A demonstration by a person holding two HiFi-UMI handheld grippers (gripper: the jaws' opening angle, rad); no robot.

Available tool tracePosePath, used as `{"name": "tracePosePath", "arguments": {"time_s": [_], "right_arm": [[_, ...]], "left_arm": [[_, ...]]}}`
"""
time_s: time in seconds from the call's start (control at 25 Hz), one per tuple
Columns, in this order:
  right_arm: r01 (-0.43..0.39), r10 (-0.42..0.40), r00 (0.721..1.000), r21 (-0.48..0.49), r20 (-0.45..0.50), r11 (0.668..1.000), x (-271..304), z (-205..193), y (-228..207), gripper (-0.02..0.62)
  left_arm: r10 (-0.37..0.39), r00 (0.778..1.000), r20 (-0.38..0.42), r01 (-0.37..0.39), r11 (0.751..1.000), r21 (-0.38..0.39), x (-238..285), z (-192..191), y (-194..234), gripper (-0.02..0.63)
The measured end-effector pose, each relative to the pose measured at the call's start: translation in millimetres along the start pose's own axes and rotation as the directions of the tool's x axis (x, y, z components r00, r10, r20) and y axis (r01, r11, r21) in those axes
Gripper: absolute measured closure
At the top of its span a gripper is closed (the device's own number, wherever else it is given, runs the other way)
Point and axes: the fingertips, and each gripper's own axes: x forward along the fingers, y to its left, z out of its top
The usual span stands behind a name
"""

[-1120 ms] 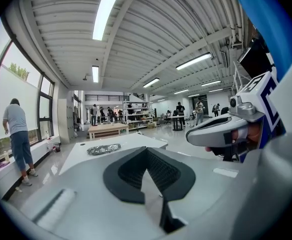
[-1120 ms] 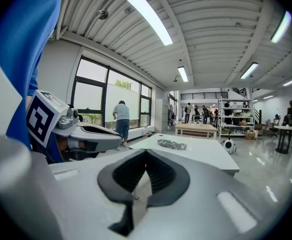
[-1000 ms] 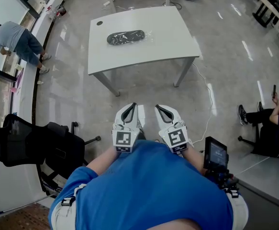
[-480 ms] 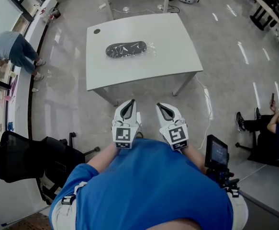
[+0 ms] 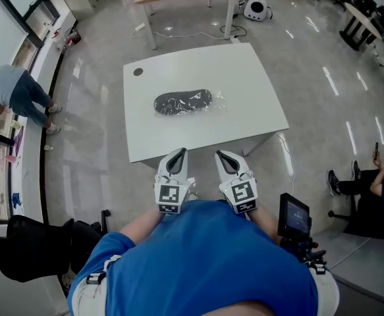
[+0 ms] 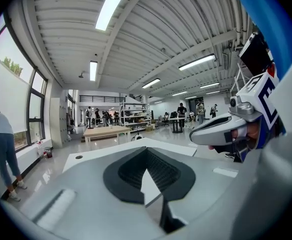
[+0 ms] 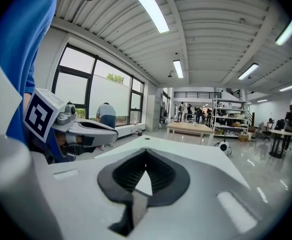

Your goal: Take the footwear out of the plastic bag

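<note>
Just by the table (image 5: 244,84) edge, left claw (image 5: 178,153) and right claw (image 5: 220,155) closed, empty.

1. A blue shirt (image 5: 198,255) covers the torso and shoulders.
2. Pale trousers (image 5: 86,298) carry a black buckle (image 5: 94,276) at the waist.
3. The left tongs (image 5: 177,155) and right tongs (image 5: 223,158) have smooth white-grey shells with dark teardrop recesses.
4. The left marker cube (image 5: 170,197) and right marker cube (image 5: 243,195) are white, printed with black squares.
5. The gripper views show black ribbed pads (image 6: 161,171) lining each shell.
</note>
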Motion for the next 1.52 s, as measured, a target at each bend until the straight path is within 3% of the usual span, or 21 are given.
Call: {"name": "tracePosePath", "arguments": {"time_s": [0.32,0.72,1.08,1.28,1.52], "right_arm": [[0.0,0.0,1.0,0.012,-0.03,1.0,39,7,-6,0.592],[-0.075,0.076,0.996,0.016,-0.038,0.997,110,21,-64,0.592],[-0.136,0.14,0.988,0.059,-0.069,0.989,196,4,-151,0.592],[-0.174,0.181,0.979,0.08,-0.09,0.982,206,0,-153,0.592],[-0.225,0.236,0.966,0.104,-0.108,0.969,238,-7,-184,0.592]], "left_arm": [[-0.02,1.0,-0.013,0.02,1.0,-0.006,16,-2,33,0.598],[0.065,0.996,-0.062,-0.065,0.998,-0.013,89,-1,80,0.598],[0.129,0.979,-0.16,-0.131,0.991,0.001,194,-24,114,0.598],[0.151,0.967,-0.203,-0.152,0.988,0.01,201,-30,124,0.598],[0.185,0.951,-0.247,-0.186,0.982,0.021,239,-32,135,0.598]]}}
